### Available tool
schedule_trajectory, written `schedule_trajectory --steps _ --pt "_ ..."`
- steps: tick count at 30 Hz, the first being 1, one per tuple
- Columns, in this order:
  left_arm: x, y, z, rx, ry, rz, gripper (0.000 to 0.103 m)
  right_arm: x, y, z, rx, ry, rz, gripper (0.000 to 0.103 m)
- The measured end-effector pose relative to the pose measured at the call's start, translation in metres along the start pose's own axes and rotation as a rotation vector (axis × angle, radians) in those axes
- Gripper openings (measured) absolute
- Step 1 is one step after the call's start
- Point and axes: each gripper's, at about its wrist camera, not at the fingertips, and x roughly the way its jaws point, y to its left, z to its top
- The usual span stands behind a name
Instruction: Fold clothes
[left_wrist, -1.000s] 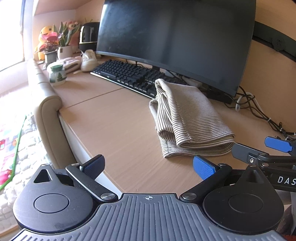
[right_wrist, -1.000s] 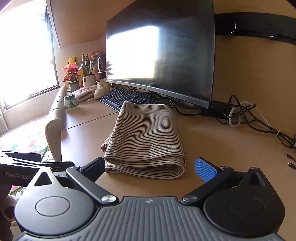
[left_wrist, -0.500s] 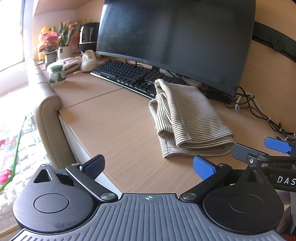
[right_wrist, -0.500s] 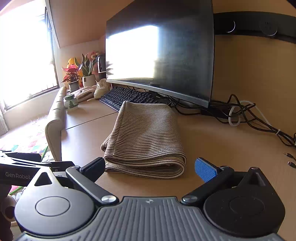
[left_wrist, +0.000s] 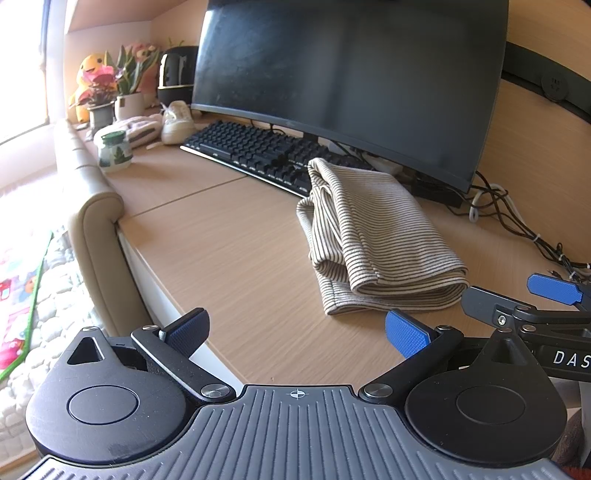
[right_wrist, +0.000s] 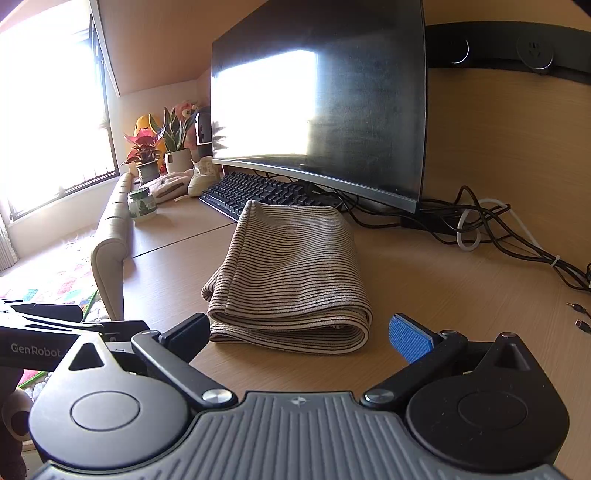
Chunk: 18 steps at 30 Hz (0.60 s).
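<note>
A beige garment with thin dark stripes (left_wrist: 373, 236) lies folded in a thick rectangle on the wooden desk (left_wrist: 229, 243), its far end against the keyboard. It also shows in the right wrist view (right_wrist: 291, 273). My left gripper (left_wrist: 295, 330) is open and empty, low over the desk's front edge, to the near left of the garment. My right gripper (right_wrist: 299, 334) is open and empty, just in front of the garment's near folded edge. The right gripper also shows in the left wrist view (left_wrist: 517, 301).
A black keyboard (left_wrist: 258, 151) and a large dark monitor (left_wrist: 347, 81) stand behind the garment. Tangled cables (right_wrist: 498, 229) lie at the back right. A small jar (left_wrist: 112, 151), potted plants (left_wrist: 125, 96) and a white shoe (left_wrist: 177, 122) sit at the far left. A padded rail (left_wrist: 96, 218) borders the desk's left edge.
Both grippers have crept slightly toward the garment. The garment has not moved.
</note>
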Motion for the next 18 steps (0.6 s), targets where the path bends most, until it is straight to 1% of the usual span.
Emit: schedule_trajectory --steps 18 --pt "-0.0010 -0.0015 -0.0018 -0.002 0.002 0.005 0.103 -0.0017 -0.0017 -0.0006 -0.003 0.004 0.008 0.103"
